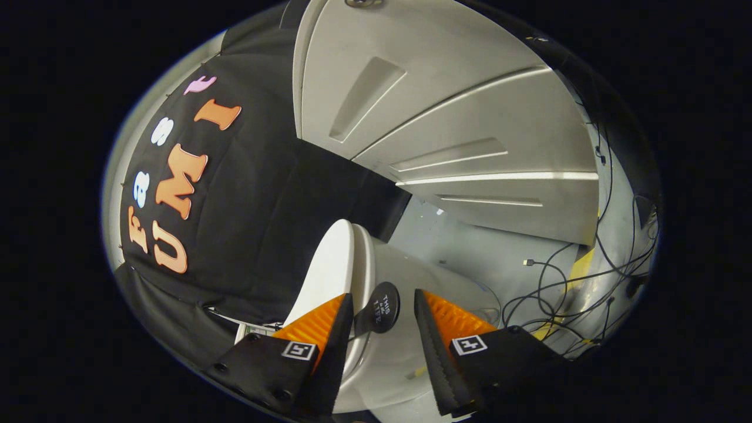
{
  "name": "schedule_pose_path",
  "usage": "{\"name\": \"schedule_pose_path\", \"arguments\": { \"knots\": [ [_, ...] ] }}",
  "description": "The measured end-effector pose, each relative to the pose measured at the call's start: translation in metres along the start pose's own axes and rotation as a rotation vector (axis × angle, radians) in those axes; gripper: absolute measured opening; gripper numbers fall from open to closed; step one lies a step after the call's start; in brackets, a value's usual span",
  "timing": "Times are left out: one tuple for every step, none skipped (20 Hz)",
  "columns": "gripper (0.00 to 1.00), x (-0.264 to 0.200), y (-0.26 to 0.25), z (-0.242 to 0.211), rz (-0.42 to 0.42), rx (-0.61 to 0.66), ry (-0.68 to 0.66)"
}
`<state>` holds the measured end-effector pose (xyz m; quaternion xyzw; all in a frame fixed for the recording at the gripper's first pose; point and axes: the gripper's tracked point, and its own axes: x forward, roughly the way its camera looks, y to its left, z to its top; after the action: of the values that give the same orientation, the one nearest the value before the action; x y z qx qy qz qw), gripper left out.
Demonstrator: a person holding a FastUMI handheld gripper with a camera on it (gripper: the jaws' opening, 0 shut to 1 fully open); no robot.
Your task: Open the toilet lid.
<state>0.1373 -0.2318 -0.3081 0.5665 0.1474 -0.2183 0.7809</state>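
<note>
While parted and gripping nothing, fingers (pixel 382 346) straddled the dark round knob (pixel 380 306) beside the raised toilet lid (pixel 329 270) on the left; risked slipping off if closed off-centre.

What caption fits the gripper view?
Open tongs straddle a round black tab on the raised toilet lid, cables beyond.
</note>
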Motion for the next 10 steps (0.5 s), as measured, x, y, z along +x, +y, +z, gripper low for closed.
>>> {"name": "schedule_pose_path", "arguments": {
  "knots": [
    [0.67,0.002,0.000,0.000,0.003,0.015,-0.003],
    [0.67,0.004,0.001,0.002,0.008,0.030,-0.014],
    [0.56,0.007,0.002,0.005,0.009,0.037,-0.022],
    [0.46,0.009,0.001,0.004,0.003,0.031,-0.023],
    [0.37,0.010,-0.002,0.006,-0.007,0.015,-0.031],
    [0.31,0.011,0.002,0.007,-0.006,0.005,-0.041],
    [0.29,0.008,0.008,0.012,0.016,0.004,-0.066],
    [0.15,0.006,0.008,0.016,0.010,-0.002,-0.089],
    [0.10,0.004,0.009,0.013,0.007,-0.013,-0.092],
    [0.11,0.003,0.009,0.012,-0.001,-0.013,-0.103]
  ]
}}
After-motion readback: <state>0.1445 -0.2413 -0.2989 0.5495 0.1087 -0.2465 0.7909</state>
